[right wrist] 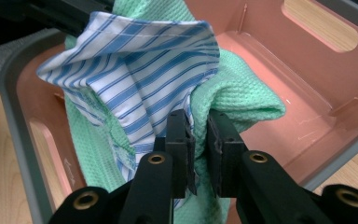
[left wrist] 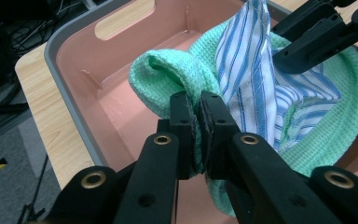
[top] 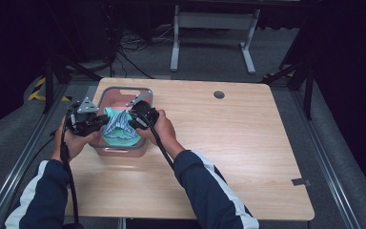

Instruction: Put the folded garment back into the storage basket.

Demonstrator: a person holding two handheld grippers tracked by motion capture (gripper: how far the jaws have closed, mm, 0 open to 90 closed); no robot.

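A pink bin with a grey rim (top: 124,90) stands on the left part of the table. In it lie a green waffle cloth (top: 120,138) and a blue-and-white striped cloth (top: 118,120). My left gripper (top: 105,120) comes in over the bin's left side. Its jaws are shut (left wrist: 199,116) on a fold of the green cloth (left wrist: 163,74), next to the striped cloth (left wrist: 249,65). My right gripper (top: 132,119) reaches in from the right. It is shut (right wrist: 199,135) on the striped cloth (right wrist: 140,70), with the green cloth (right wrist: 242,88) pressed against it. Both cloths are lifted slightly.
The bin's far end (right wrist: 303,70) is bare pink floor, and a handle slot (left wrist: 121,18) opens in its wall. The wooden table (top: 248,138) stretches to the right, with a round cable hole (top: 219,94). Dark floor and a white frame (top: 214,33) lie beyond.
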